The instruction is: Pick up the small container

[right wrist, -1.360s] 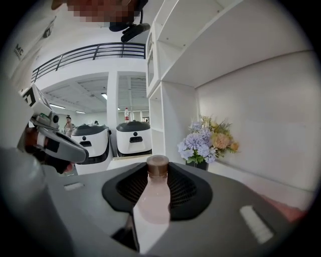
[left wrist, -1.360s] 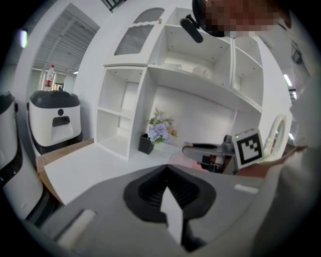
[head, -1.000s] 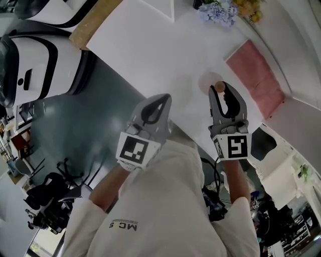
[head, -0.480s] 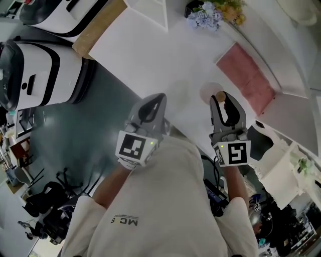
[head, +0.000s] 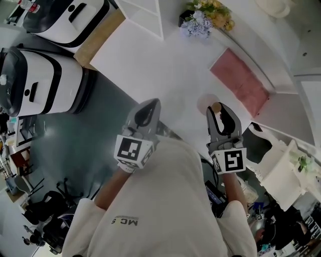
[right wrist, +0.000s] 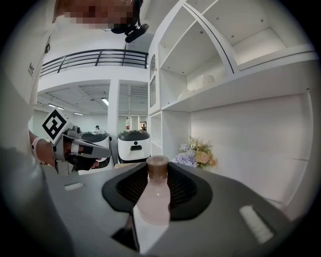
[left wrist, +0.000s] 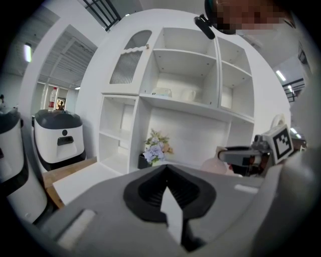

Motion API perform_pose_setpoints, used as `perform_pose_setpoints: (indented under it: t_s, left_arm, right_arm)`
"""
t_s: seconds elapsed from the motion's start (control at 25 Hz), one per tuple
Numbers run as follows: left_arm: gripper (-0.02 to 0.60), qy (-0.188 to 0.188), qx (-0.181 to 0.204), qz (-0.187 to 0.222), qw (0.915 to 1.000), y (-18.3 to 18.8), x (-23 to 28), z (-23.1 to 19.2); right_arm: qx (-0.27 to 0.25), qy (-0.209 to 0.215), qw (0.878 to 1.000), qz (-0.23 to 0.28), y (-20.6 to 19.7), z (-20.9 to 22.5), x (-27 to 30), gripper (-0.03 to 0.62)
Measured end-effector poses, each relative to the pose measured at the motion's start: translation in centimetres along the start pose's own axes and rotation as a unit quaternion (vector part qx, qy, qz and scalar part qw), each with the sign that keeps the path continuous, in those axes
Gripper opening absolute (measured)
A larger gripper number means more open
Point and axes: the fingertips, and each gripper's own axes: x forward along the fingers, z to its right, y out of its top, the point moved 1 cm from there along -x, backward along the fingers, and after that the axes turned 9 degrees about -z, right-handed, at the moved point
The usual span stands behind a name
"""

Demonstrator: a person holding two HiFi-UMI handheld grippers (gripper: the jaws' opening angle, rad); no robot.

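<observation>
Although our view over the surface (head: 165, 65) has swung in the last second, the small container (right wrist: 153, 201) has kept its place in the right claw (head: 218, 107), gripped at a middling width below its brown cap. The left claw (head: 152, 103) rides closed and empty beside it. We judge the pickup made. Farther off, the pink cloth (head: 241, 83) and flowers (head: 200, 22) have slid down-frame. The only readable writing is "MC" on the shirt (head: 123, 221); the container shows no label.

Two grippers (head: 153, 102) (head: 221, 106), one small container (right wrist: 152, 200), one pink mat (head: 241, 83), one flower bunch (head: 203, 20), two white machines (head: 40, 85) (head: 75, 15)
</observation>
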Motion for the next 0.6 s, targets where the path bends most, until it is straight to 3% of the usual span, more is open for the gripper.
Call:
perform_pose_setpoints:
  t_s: [0.6]
  left_arm:
    - [0.000,0.001,0.006,-0.001,1.0000,-0.1,-0.1,1.1]
  right_arm:
    - [0.012,-0.001,1.000,-0.006,-1.1,0.2,-1.4,0.121]
